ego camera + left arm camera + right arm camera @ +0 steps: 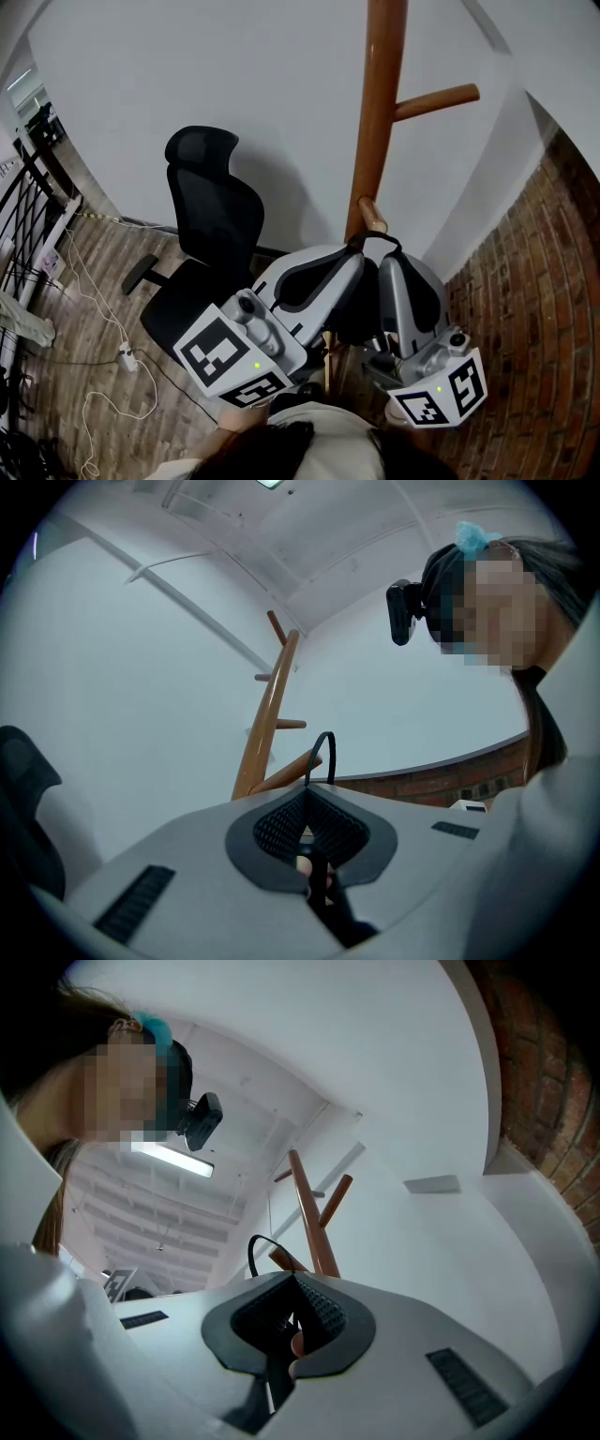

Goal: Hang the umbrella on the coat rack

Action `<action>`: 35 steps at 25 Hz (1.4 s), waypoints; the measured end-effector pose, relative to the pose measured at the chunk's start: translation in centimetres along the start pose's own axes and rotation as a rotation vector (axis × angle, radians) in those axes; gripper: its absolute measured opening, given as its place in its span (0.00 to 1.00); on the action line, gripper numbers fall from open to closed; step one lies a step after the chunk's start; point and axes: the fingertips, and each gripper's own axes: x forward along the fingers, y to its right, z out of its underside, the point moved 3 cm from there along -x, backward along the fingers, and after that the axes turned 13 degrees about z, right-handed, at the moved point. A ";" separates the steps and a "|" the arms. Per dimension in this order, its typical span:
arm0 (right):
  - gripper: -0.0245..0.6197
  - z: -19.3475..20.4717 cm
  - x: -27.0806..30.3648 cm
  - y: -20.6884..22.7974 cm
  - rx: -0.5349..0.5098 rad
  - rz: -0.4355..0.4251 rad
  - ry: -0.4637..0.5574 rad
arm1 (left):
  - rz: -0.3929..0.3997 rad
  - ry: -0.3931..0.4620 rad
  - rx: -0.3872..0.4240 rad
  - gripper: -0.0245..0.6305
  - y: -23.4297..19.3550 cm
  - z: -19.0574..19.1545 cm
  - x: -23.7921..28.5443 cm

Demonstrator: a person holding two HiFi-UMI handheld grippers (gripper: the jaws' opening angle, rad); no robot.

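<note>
The umbrella [319, 874] is clamped in the closed, ribbed jaws of the left gripper [354, 261] and the right gripper [389, 262]. Its thin black strap loop [375, 235] is seen just below a rounded peg [372, 214] of the glossy wooden coat rack [380, 112]. A black mesh chair [216, 216] is placed on the plank floor [94, 281], near a white wall [234, 66] and a brick wall [525, 281].

Chair [214, 217] stands left of coat rack [382, 112]; umbrella strap [375, 238] sits just beside its lower peg [372, 214].

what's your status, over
Left tool, right tool both shut on black umbrella. Black strap loop at lower peg of brown wooden coat rack, hooking unclear. Nothing blocking.
</note>
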 end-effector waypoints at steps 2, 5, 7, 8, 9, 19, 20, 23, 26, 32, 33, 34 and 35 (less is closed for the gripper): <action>0.09 0.0 0.3 0.1 -0.002 0.004 0.002 | 0.005 0.000 -0.001 0.05 -0.3 -0.1 0.2; 0.09 -0.1 0.6 0.5 -0.003 0.011 0.005 | 0.013 0.002 -0.005 0.05 -0.6 -0.1 0.6; 0.09 -0.2 0.8 0.6 -0.004 0.015 0.007 | 0.019 0.003 -0.008 0.05 -0.8 -0.1 0.8; 0.09 -0.2 0.8 0.7 -0.006 0.017 0.007 | 0.022 0.003 -0.009 0.05 -0.9 -0.1 0.9; 0.09 -0.2 0.9 0.7 -0.008 0.019 0.007 | 0.024 0.004 -0.011 0.05 -1.0 -0.1 0.9; 0.09 0.6 1.6 1.7 -0.012 0.043 -0.019 | 0.024 -0.010 -0.044 0.05 -2.3 0.9 1.5; 0.09 0.8 1.7 1.9 -0.013 0.045 -0.024 | 0.024 -0.013 -0.048 0.05 -2.4 1.1 1.5; 0.09 1.3 1.9 2.2 -0.013 0.048 -0.037 | 0.021 -0.018 -0.055 0.05 -2.7 1.4 1.6; 0.09 1.6 2.0 2.4 -0.011 0.051 -0.046 | 0.013 -0.028 -0.050 0.05 -3.0 1.7 1.7; 0.09 2.4 2.1 3.0 -0.005 0.062 -0.068 | 0.006 -0.043 -0.068 0.05 -3.3 2.5 1.8; 0.09 2.5 2.1 3.1 -0.004 0.063 -0.072 | 0.004 -0.045 -0.071 0.05 -3.4 2.7 1.8; 0.09 2.7 2.1 3.2 -0.002 0.064 -0.076 | 0.002 -0.047 -0.074 0.05 -3.4 2.8 1.8; 0.09 2.8 2.1 3.2 -0.001 0.065 -0.079 | 0.000 -0.049 -0.076 0.05 -3.5 2.9 1.8</action>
